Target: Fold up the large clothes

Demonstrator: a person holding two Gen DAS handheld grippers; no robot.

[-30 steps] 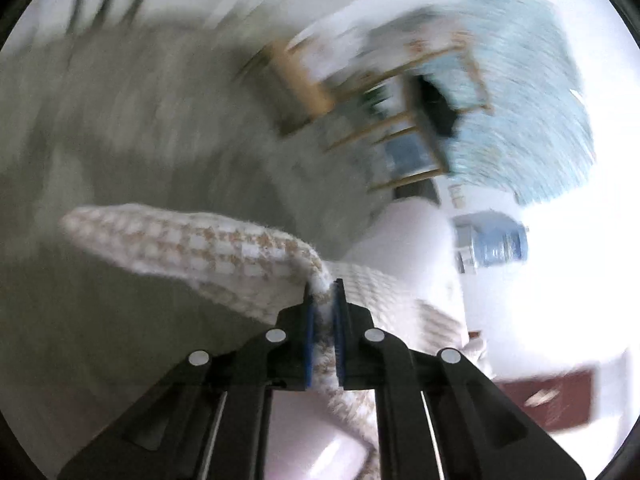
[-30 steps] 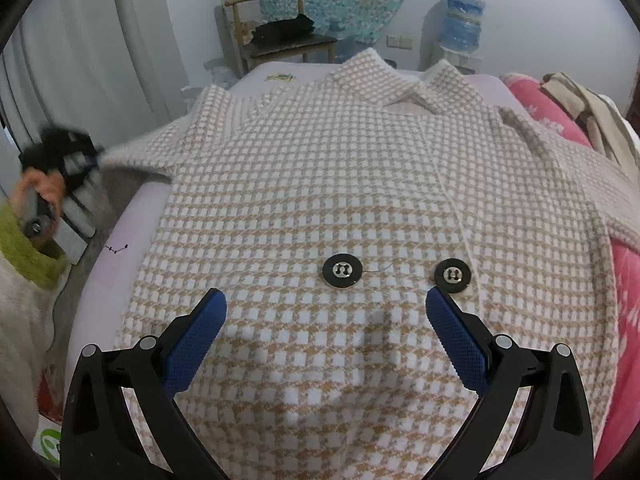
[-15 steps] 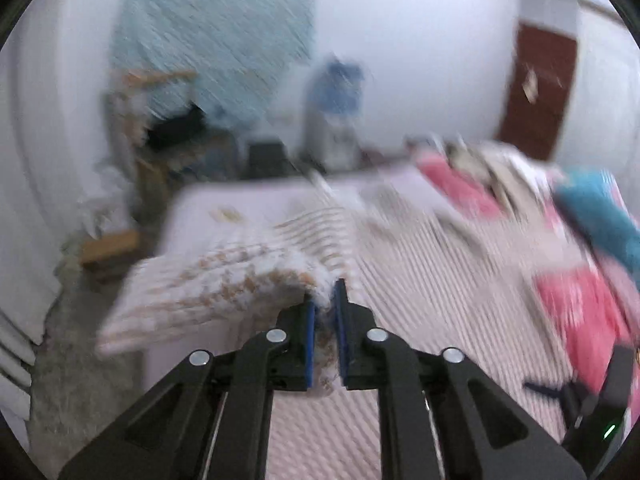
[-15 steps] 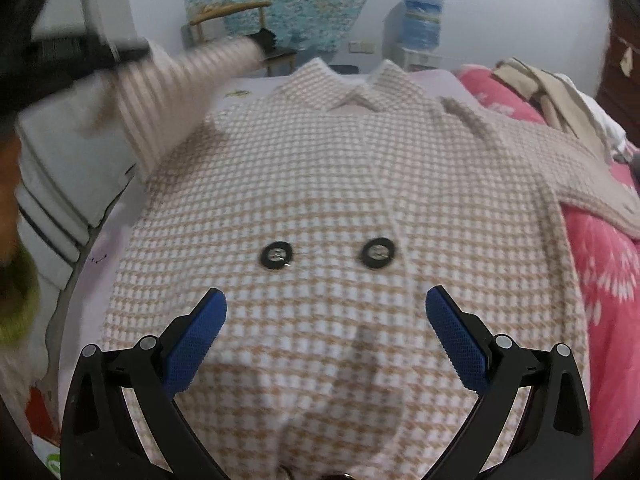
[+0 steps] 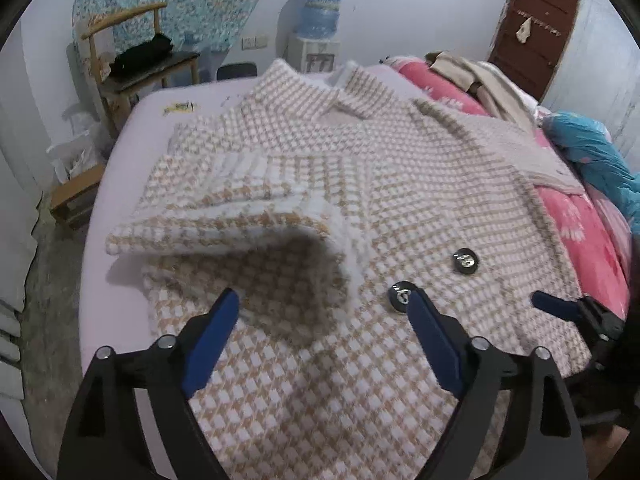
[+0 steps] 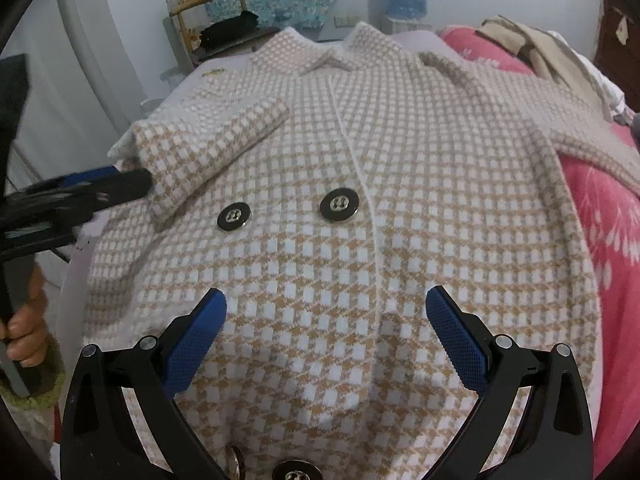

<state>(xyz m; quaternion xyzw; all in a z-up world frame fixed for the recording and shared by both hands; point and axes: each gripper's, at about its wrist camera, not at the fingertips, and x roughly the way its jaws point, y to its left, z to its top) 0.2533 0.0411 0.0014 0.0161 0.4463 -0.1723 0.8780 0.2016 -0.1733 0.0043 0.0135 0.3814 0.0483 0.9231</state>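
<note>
A beige and white houndstooth coat (image 5: 420, 200) lies front up on the bed, collar at the far end; it fills the right wrist view (image 6: 400, 208). Its left sleeve (image 5: 240, 208) is folded across the chest, cuff opening facing me, and shows at the left in the right wrist view (image 6: 208, 140). My left gripper (image 5: 320, 316) is open and empty just in front of the cuff. My right gripper (image 6: 326, 312) is open and empty above the lower front, below two black buttons (image 6: 340, 205). The left gripper also appears at the left edge of the right wrist view (image 6: 100, 186).
The bed has a lilac sheet (image 5: 116, 280) and a pink floral quilt (image 5: 580, 220) on the right. A wooden chair (image 5: 132, 56) and water dispenser (image 5: 320, 36) stand beyond the bed. Beige clothes (image 5: 480, 76) lie at the far right.
My left gripper swung the sleeve from off the bed's left side over onto the coat's chest, then opened and let it go. The right gripper stayed open.
</note>
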